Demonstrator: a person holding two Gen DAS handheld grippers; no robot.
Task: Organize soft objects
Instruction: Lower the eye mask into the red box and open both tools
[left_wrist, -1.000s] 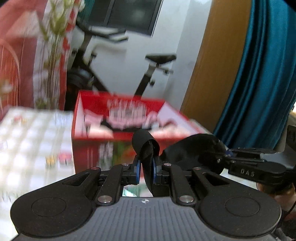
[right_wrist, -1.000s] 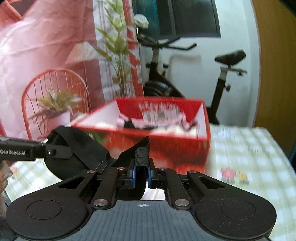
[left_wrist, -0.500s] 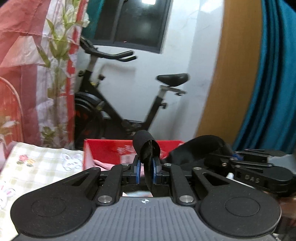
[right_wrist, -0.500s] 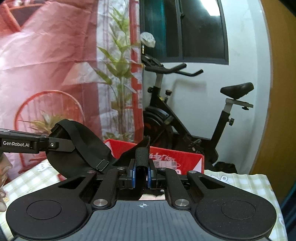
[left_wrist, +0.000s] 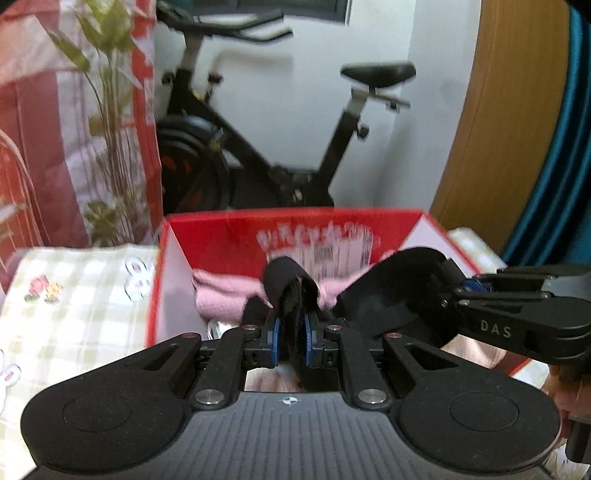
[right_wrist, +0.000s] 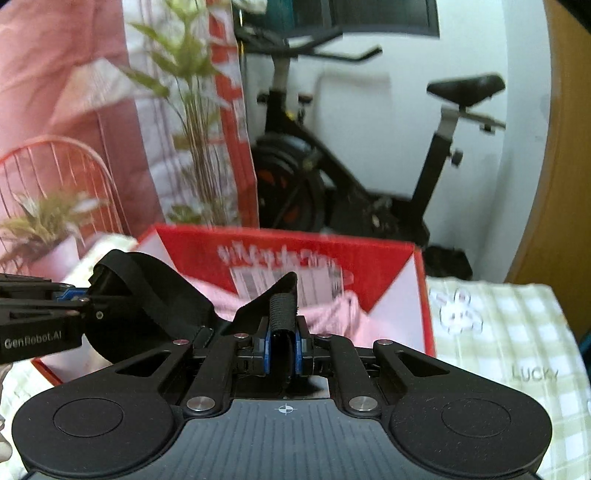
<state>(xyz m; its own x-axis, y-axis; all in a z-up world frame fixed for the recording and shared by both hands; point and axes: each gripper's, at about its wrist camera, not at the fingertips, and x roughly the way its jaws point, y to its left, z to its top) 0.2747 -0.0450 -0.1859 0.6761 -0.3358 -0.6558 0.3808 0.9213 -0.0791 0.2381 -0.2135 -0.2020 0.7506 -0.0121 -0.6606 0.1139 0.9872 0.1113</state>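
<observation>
Both grippers (left_wrist: 290, 334) (right_wrist: 282, 345) pinch black fabric (left_wrist: 388, 291) | possibly ribbed | over red box (right_wrist: 423, 295)

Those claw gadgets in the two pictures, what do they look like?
Both are matte black. The left claw has two flat arms with silver rivets, blue pads at the tips and a ribbed grey base with round bumps. The right claw looks the same. Their sides read "DAS" and "GenRobot.AI".

Printed label (left_wrist: 317, 245) inside red box (left_wrist: 369, 218) was motion-smeared, unreadable. Black garment (right_wrist: 155, 299) hid part of pink cloth (left_wrist: 218, 295). Exercise bike (right_wrist: 332, 177) handlebars blurred.
</observation>
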